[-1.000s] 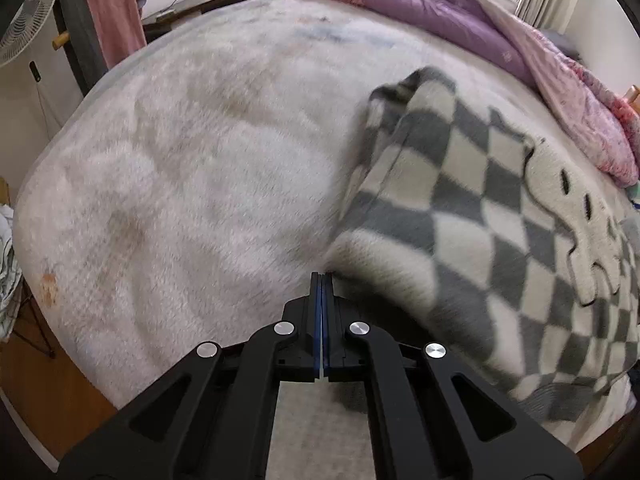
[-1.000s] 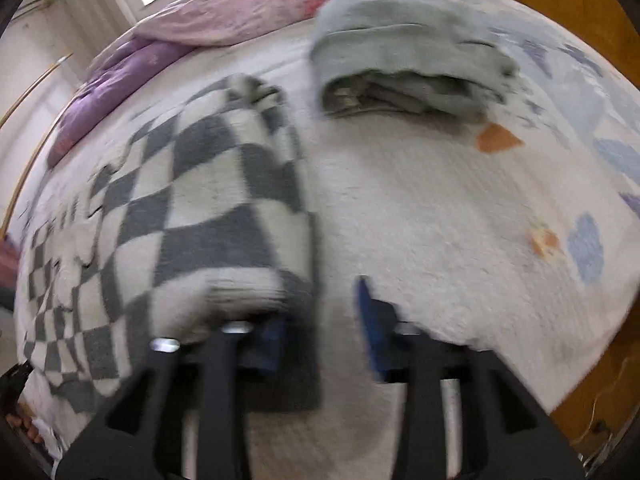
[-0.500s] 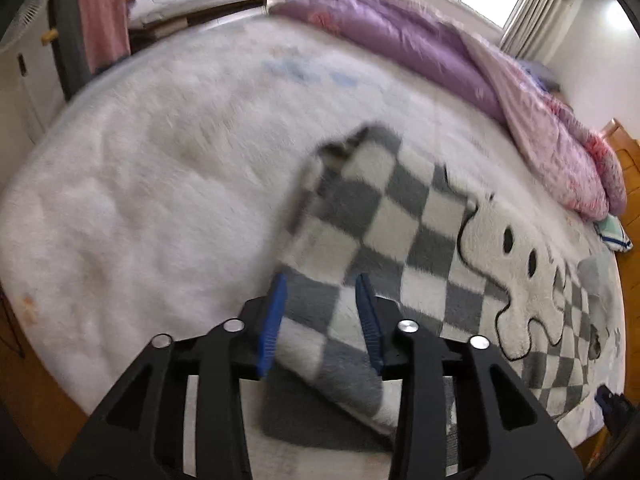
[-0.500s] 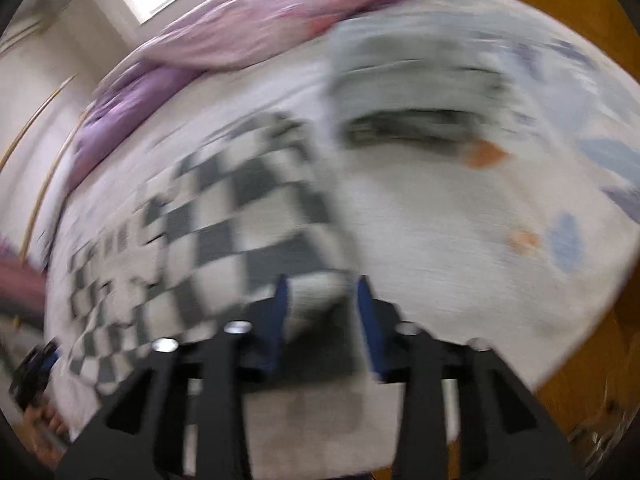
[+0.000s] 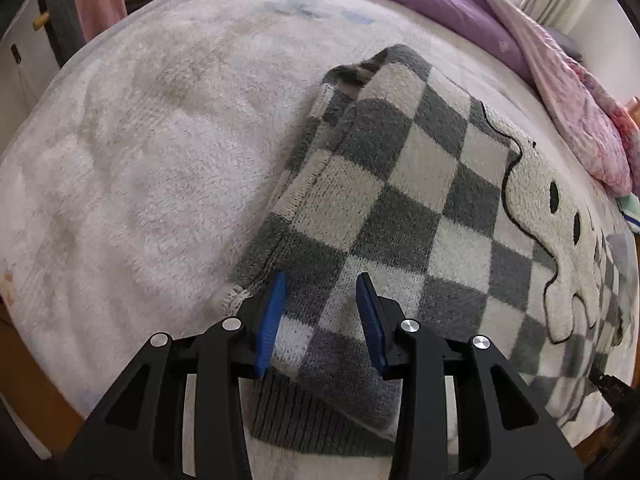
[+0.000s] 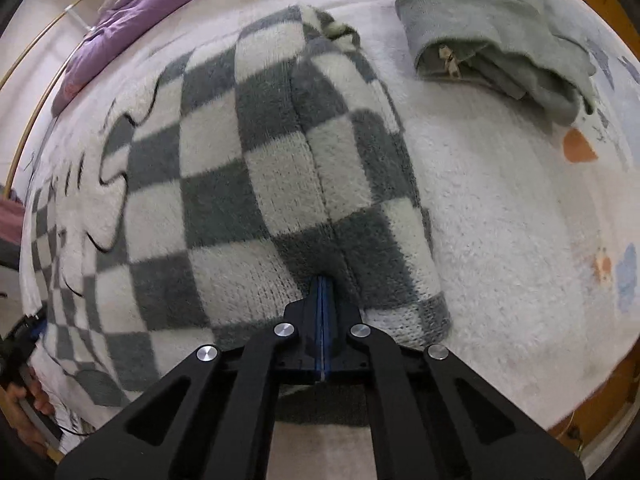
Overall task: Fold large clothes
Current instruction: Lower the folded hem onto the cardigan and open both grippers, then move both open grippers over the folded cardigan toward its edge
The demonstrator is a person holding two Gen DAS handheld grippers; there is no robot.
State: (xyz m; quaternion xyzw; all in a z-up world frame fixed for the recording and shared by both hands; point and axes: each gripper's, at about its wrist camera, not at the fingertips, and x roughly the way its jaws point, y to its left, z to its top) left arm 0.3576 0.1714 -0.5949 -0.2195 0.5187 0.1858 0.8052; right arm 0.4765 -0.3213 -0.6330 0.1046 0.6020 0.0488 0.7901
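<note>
A fluffy grey-and-white checkered sweater (image 5: 400, 184) with a white cartoon patch (image 5: 560, 240) lies spread on the bed, its sleeves folded in over the body. My left gripper (image 5: 322, 292) hangs open over the sweater's left hem corner. Cloth lies between its blue pads (image 5: 276, 308), which do not press on it. In the right wrist view the same sweater (image 6: 240, 168) fills the middle. My right gripper (image 6: 322, 280) is shut, its tips pinching the fabric where a long seam crease ends near the right hem corner.
A white plush bedspread (image 5: 140, 160) covers the bed. Purple and pink quilts (image 5: 500, 28) are piled along the far side. A folded grey-green garment (image 6: 492, 40) lies beyond the sweater on the right. A wooden bed edge (image 6: 600, 408) runs close by. A hand (image 6: 24, 404) shows at lower left.
My left gripper went from shut to open and moved right over the sweater's hem corner. My right gripper moved left onto the sweater and shut on its fabric.
</note>
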